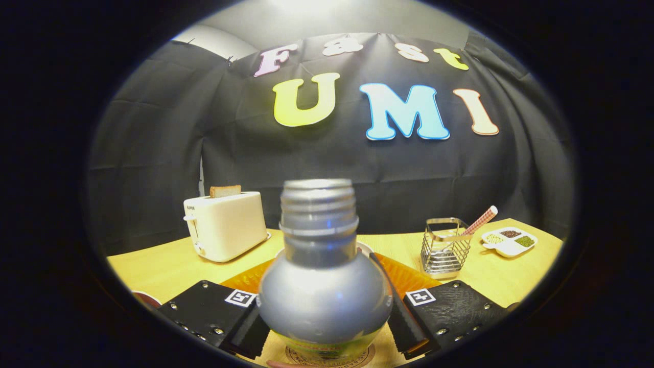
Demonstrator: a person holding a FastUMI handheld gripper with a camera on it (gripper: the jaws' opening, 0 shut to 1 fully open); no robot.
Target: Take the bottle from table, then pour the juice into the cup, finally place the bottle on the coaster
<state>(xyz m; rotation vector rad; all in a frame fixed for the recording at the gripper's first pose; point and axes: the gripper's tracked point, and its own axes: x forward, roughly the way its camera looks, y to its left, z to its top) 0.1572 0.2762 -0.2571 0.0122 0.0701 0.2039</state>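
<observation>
Silver-grey bottle [324,286] stands upright betw. the gripper [325,319] fingers, cap off, threaded neck open at top. Both fingers press on its round body, one per side, so gripper is closed just to the bottle's width w/ the bottle clamped. Lower part of bottle looks clear, yellow-green liquid showing near base. Under the bottle: round coaster [329,356] w/ printed ring, partly hidden; bottle base looks on or just above it, can't tell if touching. Orange mat [409,276] lies just beyond the fingers, behind bottle, showing on both sides of it. White rim, maybe the cup [366,248], peeks out behind bottle neck, mostly hidden. Wood table [168,266] is pale yellow. Beyond fingers to the left: cream toaster [226,225] w/ a slice of toast [225,191] sticking up from slot. Beyond to the right: wire basket [445,248] holding a red-checked stick-like item [480,221], tilted. Further right, near basket: white divided dish [509,241] w/ dark, green and pale fillings in separate compartments. Black cloth wall behind table.
</observation>
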